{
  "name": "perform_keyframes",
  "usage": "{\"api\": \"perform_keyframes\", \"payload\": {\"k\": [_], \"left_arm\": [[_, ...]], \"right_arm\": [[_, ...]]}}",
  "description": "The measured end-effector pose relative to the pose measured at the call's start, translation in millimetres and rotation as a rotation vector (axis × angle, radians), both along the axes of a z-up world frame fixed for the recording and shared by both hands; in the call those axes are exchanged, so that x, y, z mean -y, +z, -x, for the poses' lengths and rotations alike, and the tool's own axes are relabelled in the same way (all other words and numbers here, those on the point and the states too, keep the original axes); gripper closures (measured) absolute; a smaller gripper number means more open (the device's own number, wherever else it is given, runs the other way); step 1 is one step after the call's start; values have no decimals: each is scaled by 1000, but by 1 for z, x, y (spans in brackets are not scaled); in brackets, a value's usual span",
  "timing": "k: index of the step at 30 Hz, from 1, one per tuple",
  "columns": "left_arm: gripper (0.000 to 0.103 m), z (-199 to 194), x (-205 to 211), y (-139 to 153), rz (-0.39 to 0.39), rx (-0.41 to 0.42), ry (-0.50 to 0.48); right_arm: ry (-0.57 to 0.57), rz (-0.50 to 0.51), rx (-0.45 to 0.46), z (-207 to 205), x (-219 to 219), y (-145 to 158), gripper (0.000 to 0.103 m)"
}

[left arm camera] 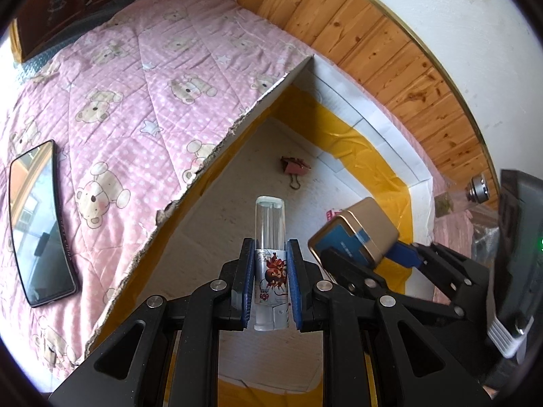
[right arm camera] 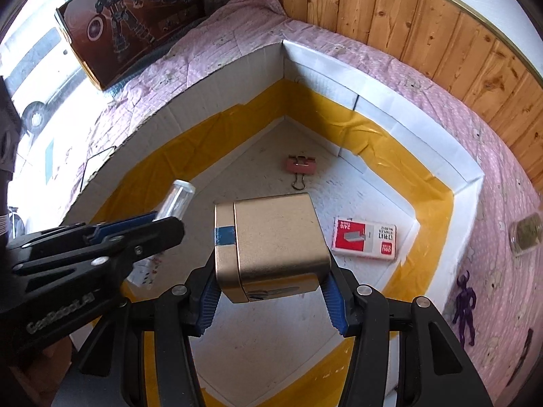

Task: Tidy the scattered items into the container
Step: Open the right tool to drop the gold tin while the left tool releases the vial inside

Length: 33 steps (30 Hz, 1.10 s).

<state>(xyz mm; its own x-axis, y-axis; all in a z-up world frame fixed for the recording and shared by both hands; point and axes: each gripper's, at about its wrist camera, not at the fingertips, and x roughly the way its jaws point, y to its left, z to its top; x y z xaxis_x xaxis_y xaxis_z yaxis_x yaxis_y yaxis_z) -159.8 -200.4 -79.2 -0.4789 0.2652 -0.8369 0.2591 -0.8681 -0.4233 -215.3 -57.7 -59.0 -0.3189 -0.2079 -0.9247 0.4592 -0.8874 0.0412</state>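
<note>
My left gripper (left arm camera: 270, 254) is shut on a clear plastic tube (left arm camera: 269, 224) with a cartoon label, held above the inside of the white cardboard box (left arm camera: 342, 101) lined with yellow tape. My right gripper (right arm camera: 271, 291) is shut on a gold tin (right arm camera: 271, 237) with a blue band, also held over the box; the tin shows in the left wrist view (left arm camera: 356, 237). The left gripper and tube (right arm camera: 176, 200) show at left in the right wrist view. A pink binder clip (right arm camera: 301, 166) and a red-and-white staple box (right arm camera: 364, 237) lie on the box floor.
The box sits on a pink teddy-bear quilt (left arm camera: 118, 101). A black phone (left arm camera: 39, 224) lies on the quilt left of the box. A purple figurine (right arm camera: 465, 308) and a small jar (right arm camera: 526, 234) lie right of it. Wood panelling (right arm camera: 424, 23) runs behind; a toy box (right arm camera: 129, 20) stands far left.
</note>
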Motion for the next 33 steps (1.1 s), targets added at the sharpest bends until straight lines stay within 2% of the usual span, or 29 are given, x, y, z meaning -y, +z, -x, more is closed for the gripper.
{"api": "perform_keyframes", "payload": {"k": [7, 11, 23, 26, 33], "left_arm": [[84, -3, 7, -2, -30, 1, 6], [84, -1, 2, -7, -39, 16, -24], [83, 1, -1, -9, 38, 26, -18], [79, -1, -1, -8, 49, 23, -15], [77, -7, -2, -7, 87, 14, -14]], "right_arm": [[5, -55, 18, 25, 5, -8, 49], [-5, -67, 31, 40, 6, -10, 49], [28, -108, 67, 54, 24, -18, 48], [12, -90, 69, 57, 23, -15, 48], [-30, -41, 72, 52, 9, -7, 48]]}}
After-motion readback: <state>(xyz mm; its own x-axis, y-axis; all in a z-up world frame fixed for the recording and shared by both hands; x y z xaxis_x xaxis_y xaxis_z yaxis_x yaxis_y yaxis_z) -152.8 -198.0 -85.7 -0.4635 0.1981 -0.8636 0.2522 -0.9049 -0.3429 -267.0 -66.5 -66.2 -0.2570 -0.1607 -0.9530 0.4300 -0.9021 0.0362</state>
